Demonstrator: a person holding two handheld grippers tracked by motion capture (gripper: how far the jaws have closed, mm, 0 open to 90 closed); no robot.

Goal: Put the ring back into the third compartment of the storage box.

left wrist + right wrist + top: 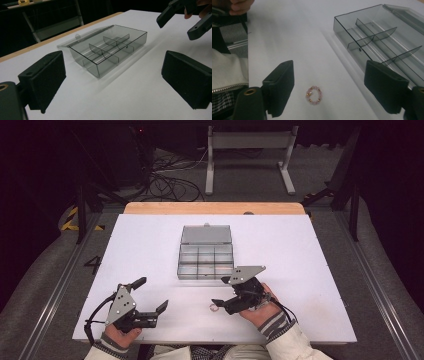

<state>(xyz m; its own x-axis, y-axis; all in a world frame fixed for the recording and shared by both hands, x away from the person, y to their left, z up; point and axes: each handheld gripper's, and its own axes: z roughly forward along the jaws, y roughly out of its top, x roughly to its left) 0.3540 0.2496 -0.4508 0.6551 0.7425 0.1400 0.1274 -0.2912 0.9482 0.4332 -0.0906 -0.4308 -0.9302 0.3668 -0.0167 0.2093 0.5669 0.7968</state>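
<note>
Nearest the right gripper's camera, a small ring of pink beads (314, 95) lies flat on the white table (300, 250), between that gripper's two black jaws and a little ahead of them. The right gripper (222, 292) stands wide open and holds nothing; its jaws sit to either side of the ring without touching it. The left gripper (152, 295), near the table's front edge and well apart from the ring, is also spread wide and empty, pointing toward the box. That clear plastic box (206, 259) sits at the middle of the table with its lid (206, 234) folded back flat, and its compartments look empty as far as the gripper views show. Judging from this, the work is at its start: the ring is not yet picked up, and what is left is to close on it, lift it and set it in a compartment. Nothing stands between ring and box. A low grey metal frame (250, 142) and loose cables (170, 182) lie on the floor beyond the table.
</note>
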